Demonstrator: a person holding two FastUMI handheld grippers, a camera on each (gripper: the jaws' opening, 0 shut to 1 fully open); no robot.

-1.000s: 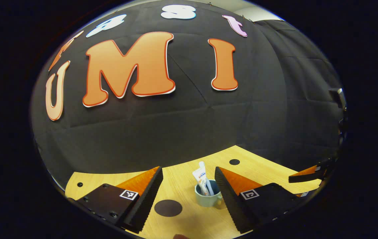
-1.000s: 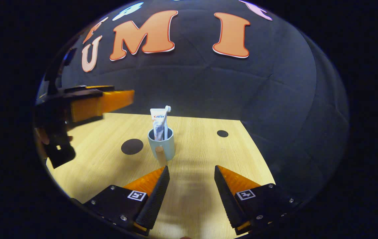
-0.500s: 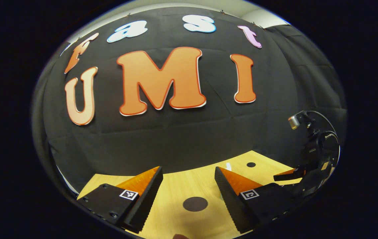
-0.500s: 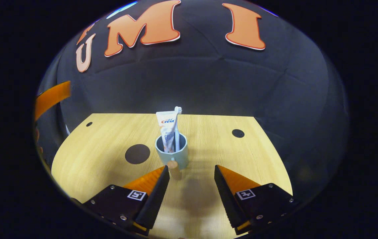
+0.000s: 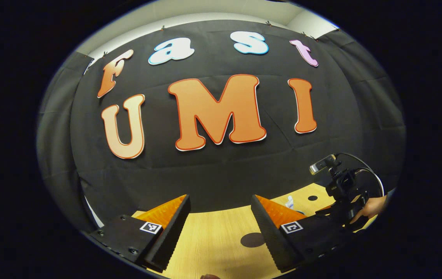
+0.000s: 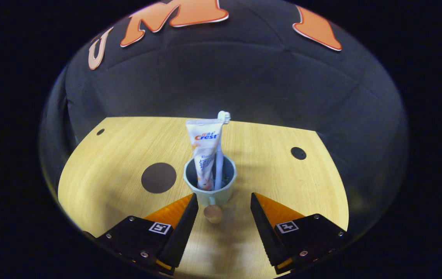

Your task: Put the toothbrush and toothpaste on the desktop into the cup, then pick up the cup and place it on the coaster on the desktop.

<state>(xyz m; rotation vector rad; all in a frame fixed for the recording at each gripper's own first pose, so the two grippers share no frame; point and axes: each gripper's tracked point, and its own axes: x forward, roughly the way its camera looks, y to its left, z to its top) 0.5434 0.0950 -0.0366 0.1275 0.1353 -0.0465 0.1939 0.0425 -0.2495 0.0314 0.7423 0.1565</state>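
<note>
Now right gripper (image 6: pixel 221 203) low over desktop (image 6: pixel 283 182), fingers spread wide around handle of cup (image 6: pixel 210 182); toothpaste (image 6: pixel 204 149) and toothbrush (image 6: pixel 220 149) upright inside. Coaster (image 6: pixel 158 178) just left of cup. Left gripper (image 5: pixel 220 211) wide open, raised, empty.

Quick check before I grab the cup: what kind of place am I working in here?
Most likely a staged demo booth, not a real bathroom: a bare wooden desktop backed by a black cloth wall, with only a cup holding toothpaste and a toothbrush, plus a dark round coaster.
</note>
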